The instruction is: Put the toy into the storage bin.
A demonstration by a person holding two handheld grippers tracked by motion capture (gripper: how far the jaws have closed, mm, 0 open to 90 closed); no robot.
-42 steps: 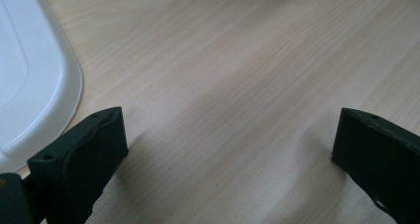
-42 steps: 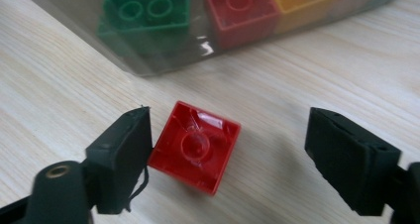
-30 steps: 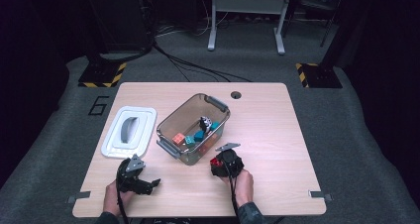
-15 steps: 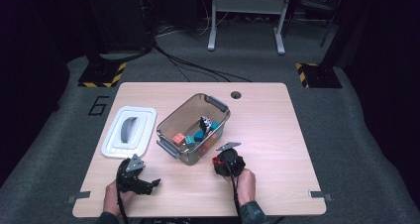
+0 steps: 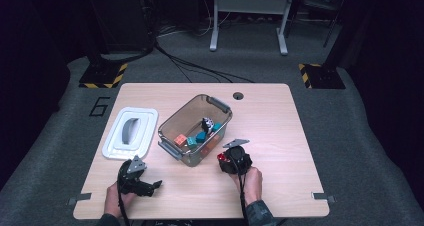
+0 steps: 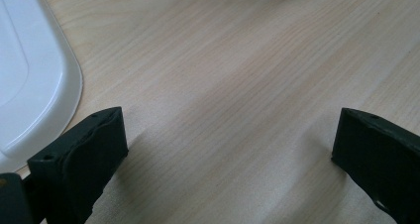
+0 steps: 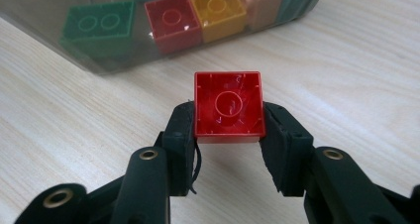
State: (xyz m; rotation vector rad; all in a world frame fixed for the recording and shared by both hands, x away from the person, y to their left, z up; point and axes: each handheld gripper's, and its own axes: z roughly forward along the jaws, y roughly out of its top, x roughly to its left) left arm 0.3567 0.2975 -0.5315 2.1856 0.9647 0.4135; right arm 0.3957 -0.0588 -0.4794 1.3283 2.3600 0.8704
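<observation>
Over on the left, a white lid (image 5: 130, 133) lies flat on the wooden counter (image 5: 300, 131), and just in front of it the left gripper (image 5: 150, 186) sits low near the counter's near edge, held in the person's left hand (image 5: 114, 201). Its fingers (image 6: 81, 159) are spread wide apart with bare wood between them, the lid's rounded corner (image 6: 34, 85) just off one side. Moving to the middle, a clear plastic bin (image 5: 196, 128) with grey handles stands beside the lid, coloured blocks in its bottom. Through its wall in the right gripper view: a green block (image 7: 98, 23), a red one (image 7: 172, 21), a yellow one (image 7: 216, 12). And right, the right gripper (image 5: 225, 158) is just beside the bin's near wall, fingers (image 7: 181, 135) clamped on a red block (image 7: 228, 106), hollow underside facing the camera, above the counter.
</observation>
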